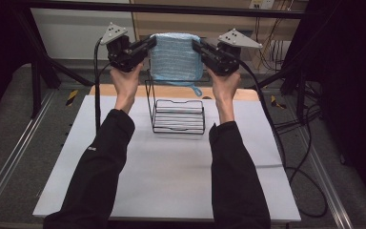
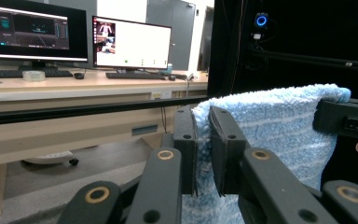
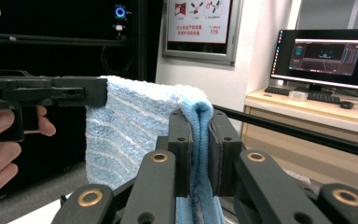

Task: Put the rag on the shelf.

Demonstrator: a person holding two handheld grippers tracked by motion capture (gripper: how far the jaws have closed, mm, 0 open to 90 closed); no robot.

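Here the left gripper point(image 1: 148, 45) is clamped on one upper corner of the blue towel point(image 1: 176, 57), and the right gripper point(image 1: 198, 46) is clamped on the other. In the left gripper view its jaws pinch the towel's edge point(image 2: 204, 140), with the cloth running off toward the other gripper point(image 2: 345, 119); in the right gripper view the folded edge point(image 3: 199, 140) sits squeezed between the two black jaws. The towel hangs stretched flat between the two, held in the air above and just behind the wire rack point(image 1: 177, 114), with a small loop dangling off its lower right corner. The rack stands on the white worktop point(image 1: 171, 176), its tall back frame rising toward the towel's lower edge.

Judging by this, the step in hand is draping the towel over the rack: it is spread and lined up but not yet resting on the wire. The next move likely calls for lowering both hands together, keeping the top edge level and taut, so the cloth settles over the rack's upper bar, and only then letting go.
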